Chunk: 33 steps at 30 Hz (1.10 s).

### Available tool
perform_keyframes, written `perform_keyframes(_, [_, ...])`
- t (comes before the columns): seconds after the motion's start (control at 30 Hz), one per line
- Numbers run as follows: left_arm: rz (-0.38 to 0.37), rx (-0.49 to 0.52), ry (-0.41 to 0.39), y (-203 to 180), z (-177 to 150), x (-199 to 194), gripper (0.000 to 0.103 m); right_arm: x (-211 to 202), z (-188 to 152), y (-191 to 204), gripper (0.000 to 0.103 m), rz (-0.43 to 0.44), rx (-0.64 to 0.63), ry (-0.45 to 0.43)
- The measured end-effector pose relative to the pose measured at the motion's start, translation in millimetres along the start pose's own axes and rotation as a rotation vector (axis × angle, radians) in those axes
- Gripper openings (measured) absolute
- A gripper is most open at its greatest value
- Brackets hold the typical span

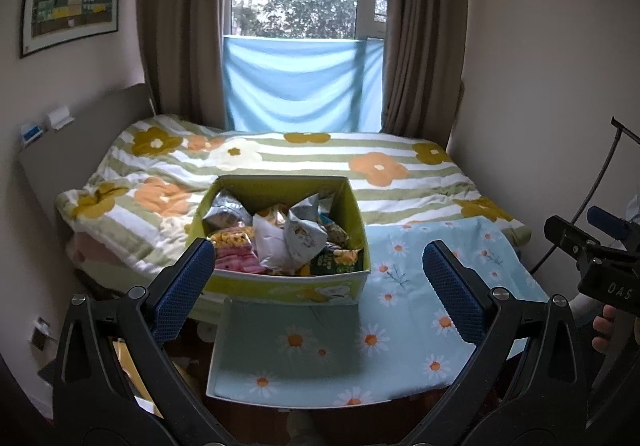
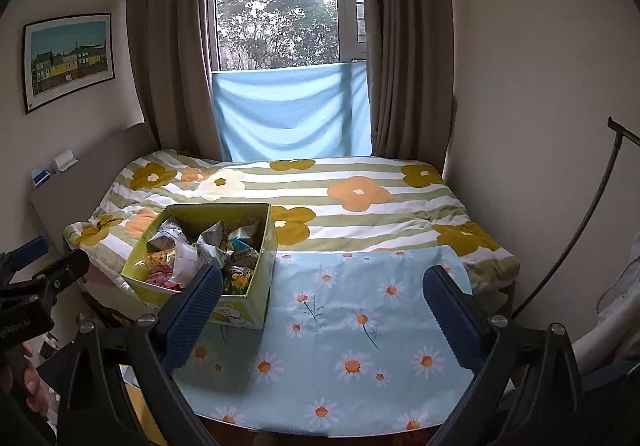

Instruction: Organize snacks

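Observation:
A green-yellow open box (image 1: 340,197) full of several snack packets (image 1: 296,238) stands on the bed, at the near left edge of a light blue daisy cloth (image 1: 404,306). It also shows in the right wrist view (image 2: 264,246) at the left. My left gripper (image 1: 318,270) is open and empty, held in front of and below the box. My right gripper (image 2: 322,294) is open and empty, held over the daisy cloth (image 2: 352,326) to the right of the box. Each gripper shows at the side edge of the other's view.
The bed has a striped flower duvet (image 2: 360,197) behind the box. A headboard (image 2: 84,181) with small items is at the left. A window with brown curtains and a blue sheet (image 2: 292,113) is behind. A black cable (image 2: 580,230) hangs at the right wall.

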State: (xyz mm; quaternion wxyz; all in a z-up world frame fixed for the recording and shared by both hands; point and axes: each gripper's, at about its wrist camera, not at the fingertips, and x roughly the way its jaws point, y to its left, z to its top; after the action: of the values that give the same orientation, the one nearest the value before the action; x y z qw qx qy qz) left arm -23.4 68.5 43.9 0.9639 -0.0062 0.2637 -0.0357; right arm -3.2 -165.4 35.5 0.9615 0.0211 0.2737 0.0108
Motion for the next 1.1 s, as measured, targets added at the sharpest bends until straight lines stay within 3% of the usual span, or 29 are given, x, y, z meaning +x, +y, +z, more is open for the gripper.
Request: perform_keyframes(1.1, [-0.005, 0.014, -0.033, -9.9, 5.1, -11.5, 0.103, -6.7, -3.9, -5.7, 0.1, 0.0, 0.029, -0.017])
